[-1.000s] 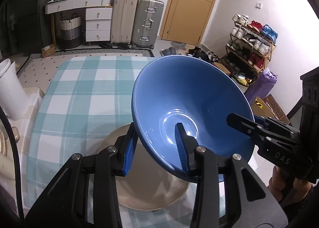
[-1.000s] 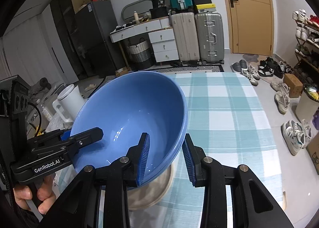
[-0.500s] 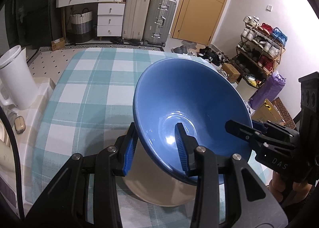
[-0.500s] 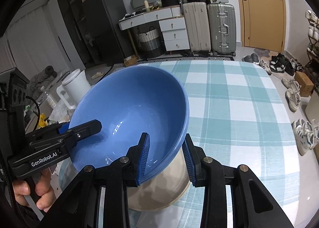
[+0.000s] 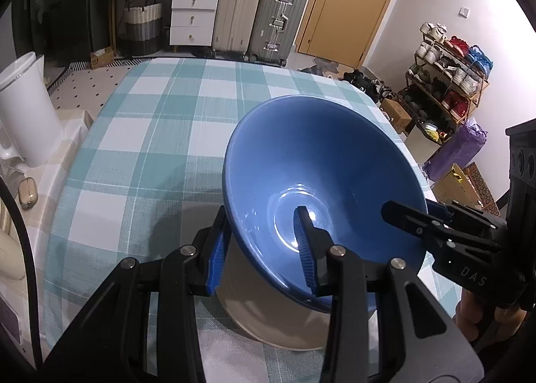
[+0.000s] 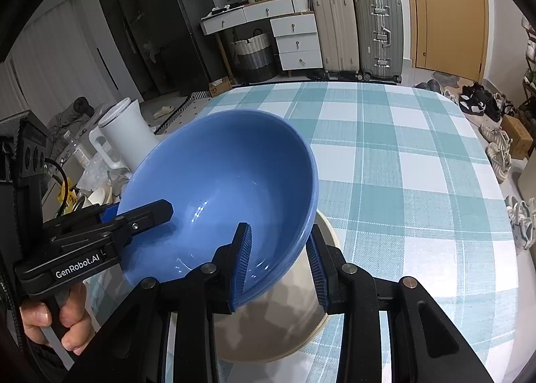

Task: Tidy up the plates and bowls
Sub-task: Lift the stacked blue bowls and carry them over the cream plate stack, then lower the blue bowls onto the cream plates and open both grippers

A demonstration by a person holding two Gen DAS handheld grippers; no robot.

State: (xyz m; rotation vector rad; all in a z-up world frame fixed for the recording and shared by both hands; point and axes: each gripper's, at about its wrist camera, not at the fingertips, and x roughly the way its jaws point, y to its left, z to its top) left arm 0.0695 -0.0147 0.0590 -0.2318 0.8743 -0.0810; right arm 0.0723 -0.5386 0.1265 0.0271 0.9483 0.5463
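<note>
Two black handheld grippers with ribbed blue finger pads [image 5: 303, 245] and round silver screw heads at the joints. The left gripper [image 6: 140, 215] bears white "GenRobot.AI" lettering; the right gripper [image 5: 407, 218] shows "DAS", possibly part of a longer marking. A black cable trails from the left.

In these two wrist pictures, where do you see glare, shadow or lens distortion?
Left wrist view: white glare spots lie in the bottom of the glossy blue ceramic bowl, and a dark shadow falls on the teal checked tablecloth left of it. Right wrist view: small glints in the bowl, its shadow on the beige round plate beneath. Both views: fisheye bending with black corners; no motion blur.
</note>
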